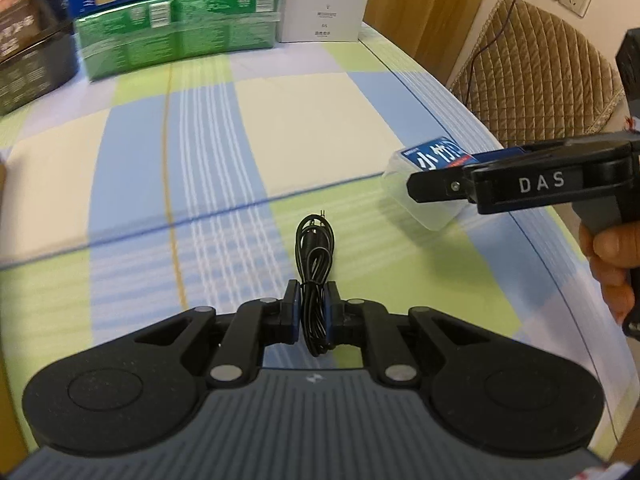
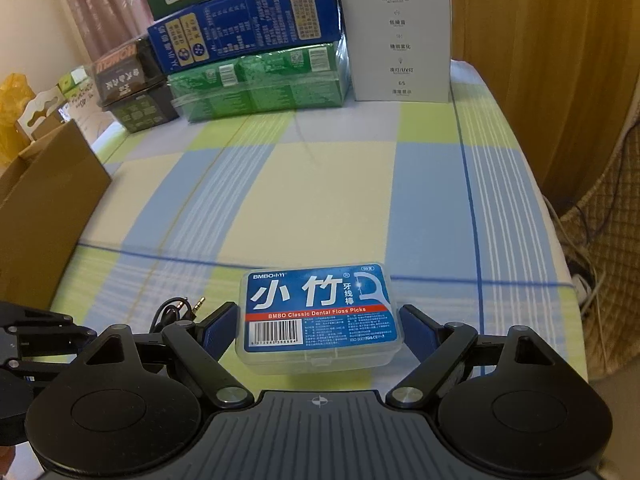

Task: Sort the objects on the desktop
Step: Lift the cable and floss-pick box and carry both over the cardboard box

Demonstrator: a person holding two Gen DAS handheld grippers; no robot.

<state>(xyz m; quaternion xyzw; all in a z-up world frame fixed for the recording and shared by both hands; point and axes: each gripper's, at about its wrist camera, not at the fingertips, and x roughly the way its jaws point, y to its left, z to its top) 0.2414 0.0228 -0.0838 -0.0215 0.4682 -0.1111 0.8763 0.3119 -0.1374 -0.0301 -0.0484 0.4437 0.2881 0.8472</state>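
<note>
Left gripper (image 1: 311, 312) clamped tight; right gripper (image 2: 316, 330) spread (jaws wide).

One floss-pick box (image 2: 318, 316), one coiled cable (image 1: 314, 276), two grippers, five stacked boxes.

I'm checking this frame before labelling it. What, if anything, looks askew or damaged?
Nothing damaged or spilled. Only the blue carton in the rear stack sits tilted on the green pack. The floss box lies flat, and the cable is bundled.

Table, checked cloth (image 2: 320, 200): floss-pick box (image 2: 318, 312) lower centre; stacked cartons (image 2: 256, 92) along top; white box (image 2: 400, 40) upper right; cardboard box (image 2: 44, 208) left.
</note>
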